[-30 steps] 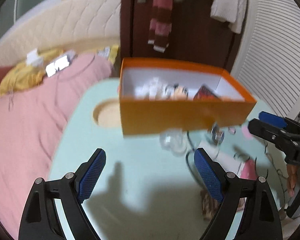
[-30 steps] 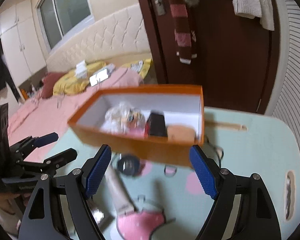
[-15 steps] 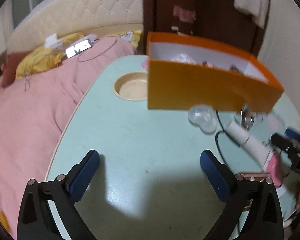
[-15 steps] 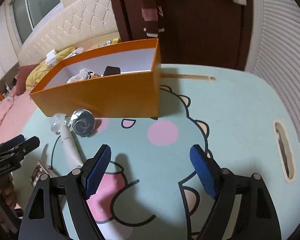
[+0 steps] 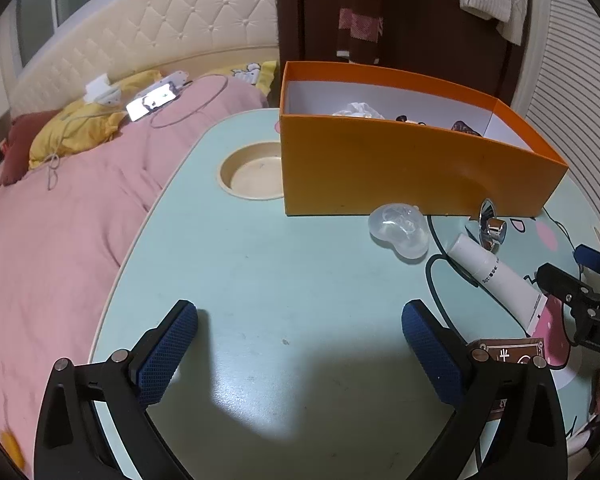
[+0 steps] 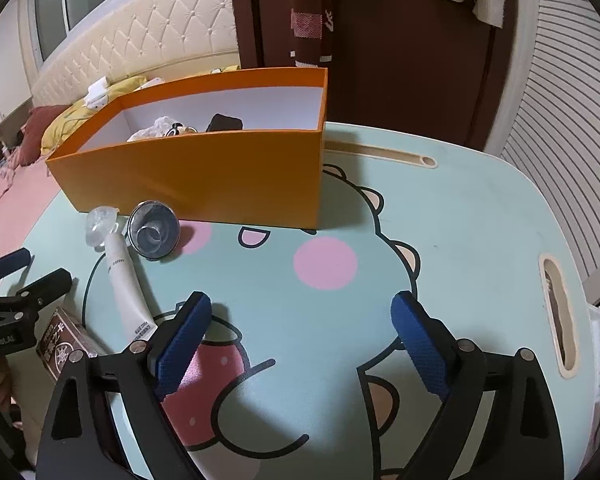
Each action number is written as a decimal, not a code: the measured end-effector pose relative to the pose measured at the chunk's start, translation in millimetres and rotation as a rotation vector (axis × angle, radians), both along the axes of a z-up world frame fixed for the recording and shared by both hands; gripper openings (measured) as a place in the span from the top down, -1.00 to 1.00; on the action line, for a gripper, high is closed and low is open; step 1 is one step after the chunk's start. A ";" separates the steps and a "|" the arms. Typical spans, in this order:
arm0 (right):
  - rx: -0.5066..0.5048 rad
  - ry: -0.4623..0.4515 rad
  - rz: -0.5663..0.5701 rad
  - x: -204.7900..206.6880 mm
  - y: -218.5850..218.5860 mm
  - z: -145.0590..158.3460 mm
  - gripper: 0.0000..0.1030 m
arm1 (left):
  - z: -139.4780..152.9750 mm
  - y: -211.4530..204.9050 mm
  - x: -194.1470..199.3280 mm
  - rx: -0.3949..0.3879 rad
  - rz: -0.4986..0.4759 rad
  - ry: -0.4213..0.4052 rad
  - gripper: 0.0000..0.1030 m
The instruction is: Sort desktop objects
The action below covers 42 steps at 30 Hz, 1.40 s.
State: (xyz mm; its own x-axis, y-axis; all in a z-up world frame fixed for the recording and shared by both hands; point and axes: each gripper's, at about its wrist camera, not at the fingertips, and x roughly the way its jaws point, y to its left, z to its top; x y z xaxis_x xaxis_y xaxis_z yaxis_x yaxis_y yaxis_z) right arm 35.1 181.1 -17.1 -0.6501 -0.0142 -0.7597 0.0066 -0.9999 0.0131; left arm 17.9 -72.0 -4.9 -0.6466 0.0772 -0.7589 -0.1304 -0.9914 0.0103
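Note:
An orange box (image 5: 400, 168) (image 6: 204, 176) stands on the mint table and holds several small items. In front of it lie a clear plastic case (image 5: 400, 232) (image 6: 100, 224), a chrome round piece (image 5: 490, 228) (image 6: 154, 232), a white tube (image 5: 496, 276) (image 6: 126, 284) and a brown packet (image 5: 512, 354) (image 6: 64, 344). My left gripper (image 5: 300, 316) is open over bare table, left of these items. My right gripper (image 6: 302, 308) is open with its jaws still opening, nothing between them, over the cartoon print to the right of the tube.
A round cup recess (image 5: 252, 172) lies left of the box, and a slot (image 6: 556, 320) runs near the table's right edge. A bed with a pink blanket (image 5: 60, 220) borders the table on the left. A dark door stands behind the box.
The orange box, earlier close to both cameras and blurred, now stands still on the table farther away. Both cameras pulled back and tilted down. Both pairs of jaws stand wider.

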 end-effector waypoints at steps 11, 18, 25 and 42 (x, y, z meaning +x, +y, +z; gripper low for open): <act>0.011 -0.027 -0.020 -0.1 -1.4 0.2 -0.99 | -1.1 6.8 2.2 0.001 0.009 0.000 -0.98; 0.009 -0.058 -0.006 -4.1 -2.4 3.0 -0.98 | -0.3 6.1 4.0 0.002 0.006 -0.002 -0.98; -0.015 -0.002 0.207 4.4 -35.3 14.5 -0.46 | -0.6 7.1 5.1 0.003 0.007 -0.003 -0.98; -0.188 -0.114 0.332 -23.3 -83.6 16.5 0.07 | 0.8 6.8 4.1 0.004 0.006 -0.005 -0.98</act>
